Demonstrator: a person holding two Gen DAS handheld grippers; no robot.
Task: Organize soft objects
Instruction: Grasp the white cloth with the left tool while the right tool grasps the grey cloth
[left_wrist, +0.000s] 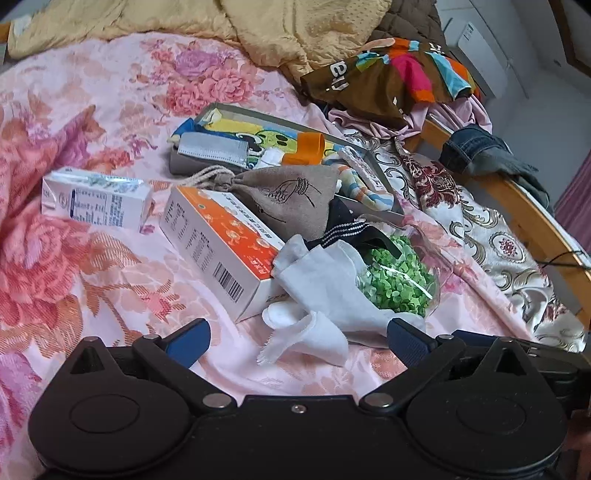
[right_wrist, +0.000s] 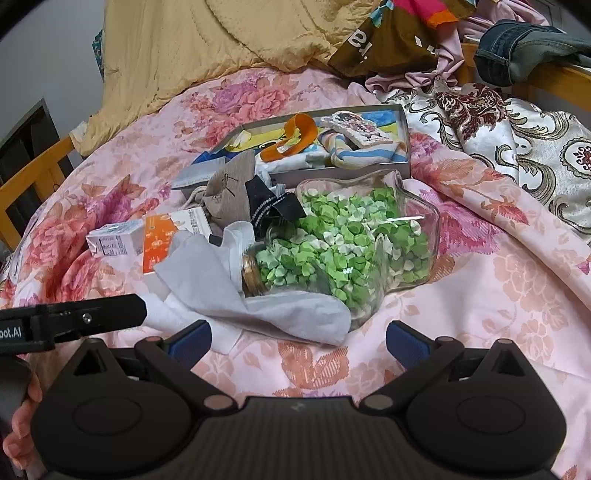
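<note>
White crumpled cotton cloth (left_wrist: 317, 291) lies low centre in the left wrist view, just ahead of my left gripper (left_wrist: 298, 343). It is draped against the end of the orange-and-white cardboard box (left_wrist: 218, 247) and over the neck of the clear glass jar of green paper stars (right_wrist: 347, 240). In the right wrist view the jar lies on its side at frame centre, gold cap (right_wrist: 252, 275) toward the cloth. My guess is that the cloth was dropped loose on the pile, not placed.

Behind it, mid-frame: grey drawstring pouch (left_wrist: 291, 199) and a dark navy fabric piece with a white dotted band (left_wrist: 343, 225), both soft and both leaning on the hard items. Upper centre: shallow grey tray (right_wrist: 403, 122), already holding a striped towel (right_wrist: 354, 157) and an orange band (right_wrist: 295, 136). I read it as the collecting spot for soft things.

Small white carton (left_wrist: 92, 201) lies at left on the pink floral bedspread (left_wrist: 92, 295).

Left gripper: spread wide, blue pads either side of the cloth's near edge; right pad at or touching the cloth, nothing gripped.
Right gripper (right_wrist: 298, 343): also spread wide, empty, over bare bedspread just short of the cloth and jar.
</note>
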